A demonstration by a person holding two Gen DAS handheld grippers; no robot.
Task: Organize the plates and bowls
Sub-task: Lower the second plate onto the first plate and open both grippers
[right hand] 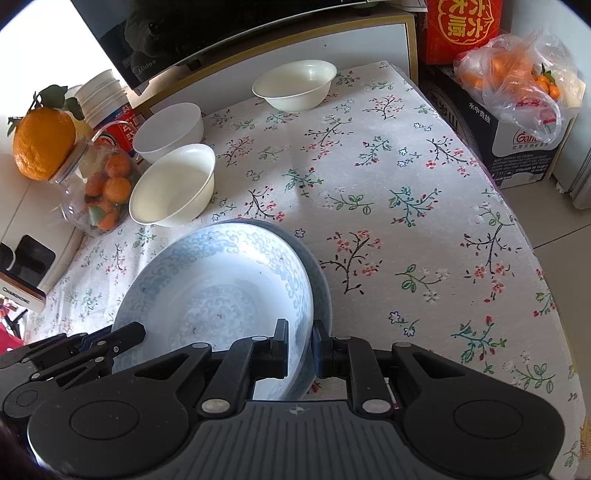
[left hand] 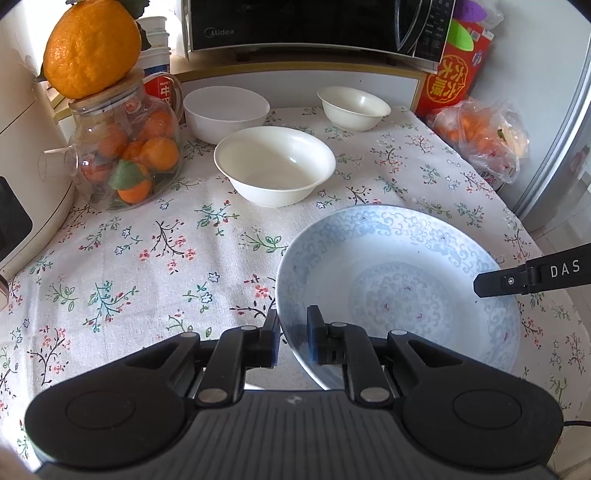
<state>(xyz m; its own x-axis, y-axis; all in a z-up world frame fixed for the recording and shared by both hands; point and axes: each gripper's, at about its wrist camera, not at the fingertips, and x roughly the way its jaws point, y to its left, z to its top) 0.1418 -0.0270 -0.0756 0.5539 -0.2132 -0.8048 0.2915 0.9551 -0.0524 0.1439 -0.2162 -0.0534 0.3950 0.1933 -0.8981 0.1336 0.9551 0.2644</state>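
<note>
While three white bowls point(left hand: 275, 164) sit empty, jar point(left hand: 125, 151) holds oranges point(left hand: 159, 153).

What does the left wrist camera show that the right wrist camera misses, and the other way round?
Only the left wrist view shows the microwave's control panel. Only the right wrist view shows a second plate under the blue-patterned plate, and the printed carton beneath the bag of oranges. Both show the three white bowls, the jar of oranges and both grippers clamping the plate's rim.
</note>
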